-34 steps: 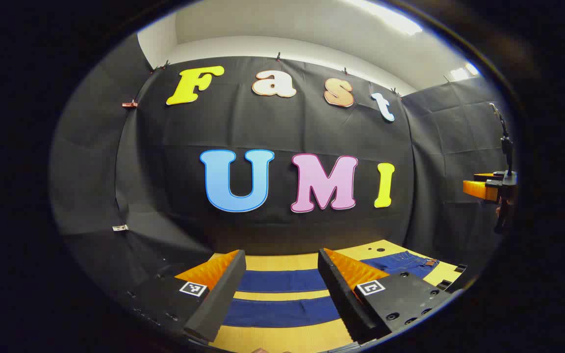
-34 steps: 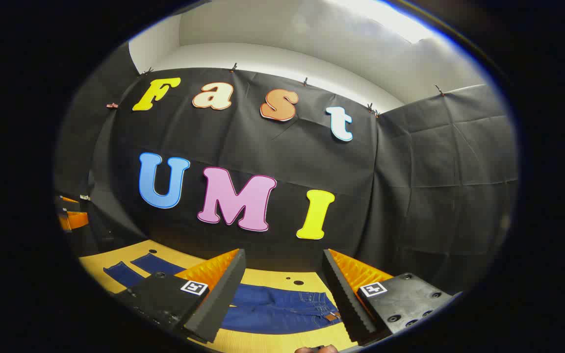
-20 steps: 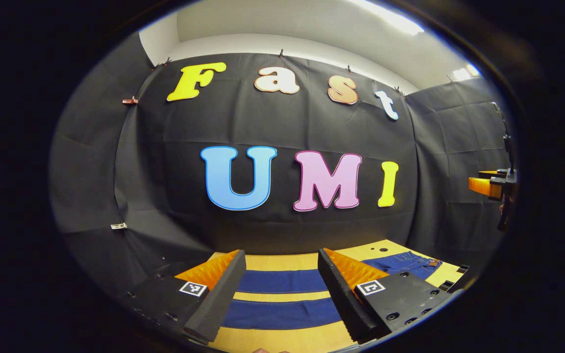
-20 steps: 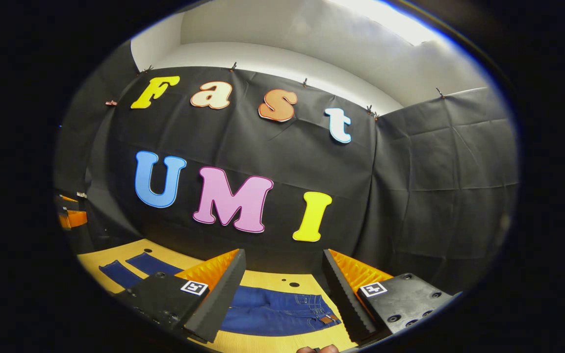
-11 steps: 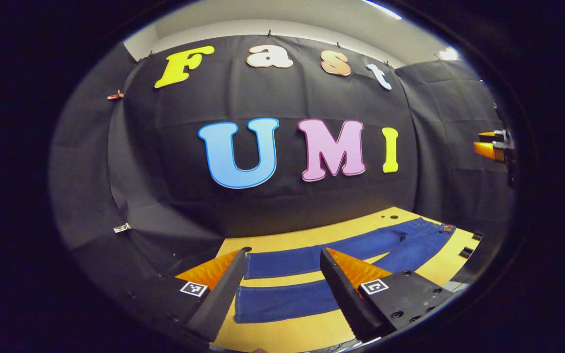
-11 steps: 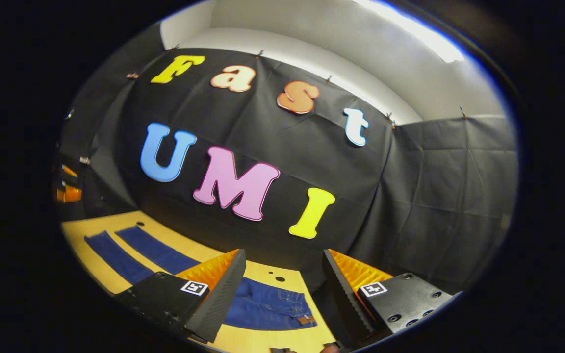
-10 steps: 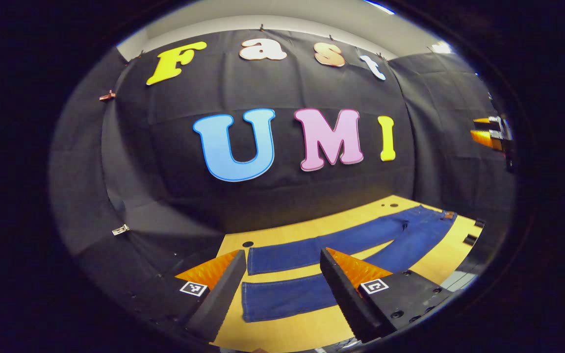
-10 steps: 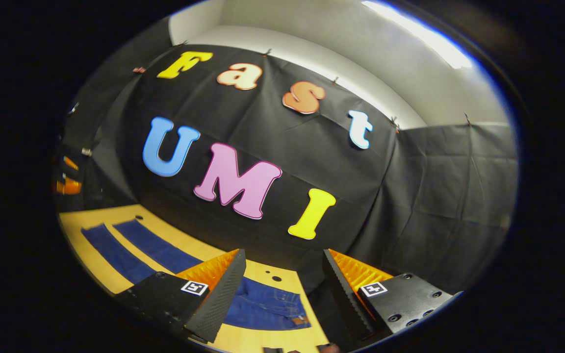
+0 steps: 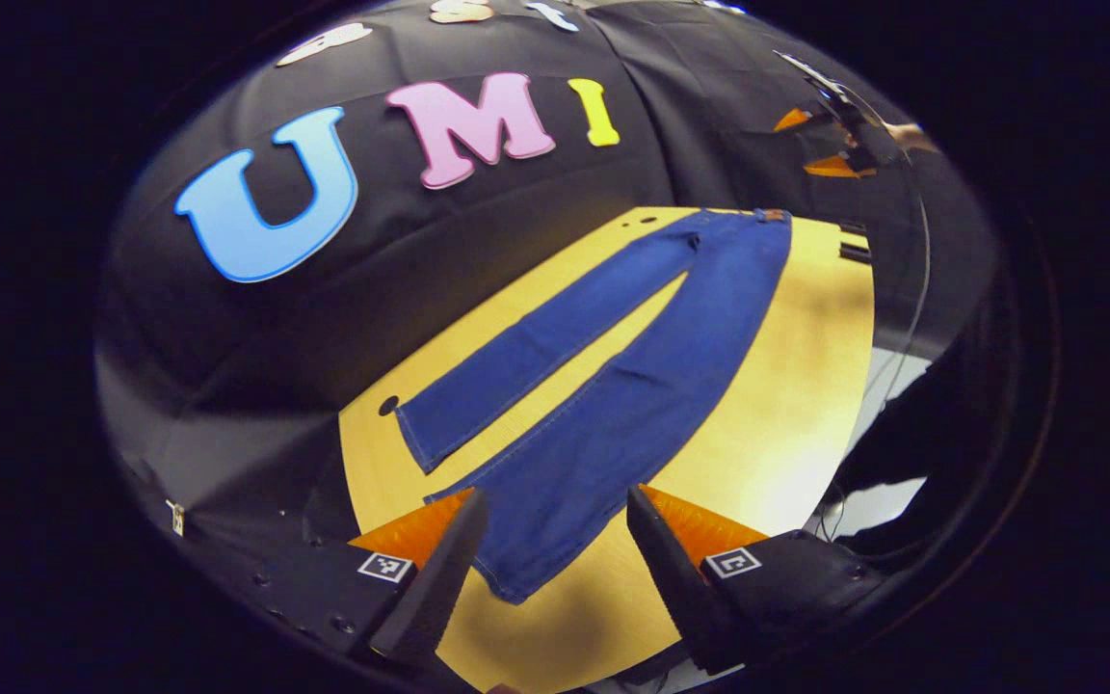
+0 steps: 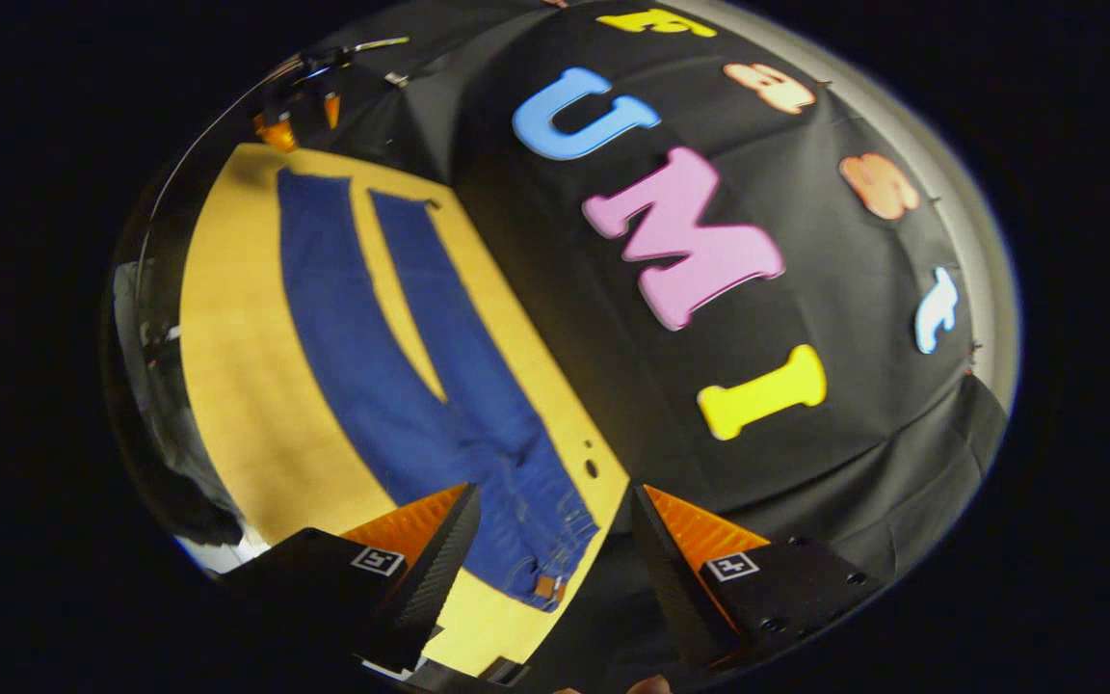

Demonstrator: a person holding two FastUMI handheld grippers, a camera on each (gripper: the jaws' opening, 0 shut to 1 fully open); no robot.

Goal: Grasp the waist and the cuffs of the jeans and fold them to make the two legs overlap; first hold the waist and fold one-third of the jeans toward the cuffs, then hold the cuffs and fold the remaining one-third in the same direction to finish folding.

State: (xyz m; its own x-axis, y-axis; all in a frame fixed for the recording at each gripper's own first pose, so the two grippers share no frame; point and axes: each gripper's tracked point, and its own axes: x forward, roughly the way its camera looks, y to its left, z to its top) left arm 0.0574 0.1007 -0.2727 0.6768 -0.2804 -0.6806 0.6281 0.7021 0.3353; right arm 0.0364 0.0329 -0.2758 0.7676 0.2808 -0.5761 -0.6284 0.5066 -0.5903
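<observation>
A pair of dark blue denim jeans (image 9: pixel 613 386) lies spread flat on the yellow wooden tabletop (image 9: pixel 786 386), both legs apart in a narrow V. The left tool (image 9: pixel 550 540) hovers above the nearer leg's cuff — fingers wide apart, gripping nothing. The right tool (image 10: pixel 555 540) hangs over the waist end (image 10: pixel 541 540), likewise spread wide and empty — the cuffs lying at the tabletop's far end.
</observation>
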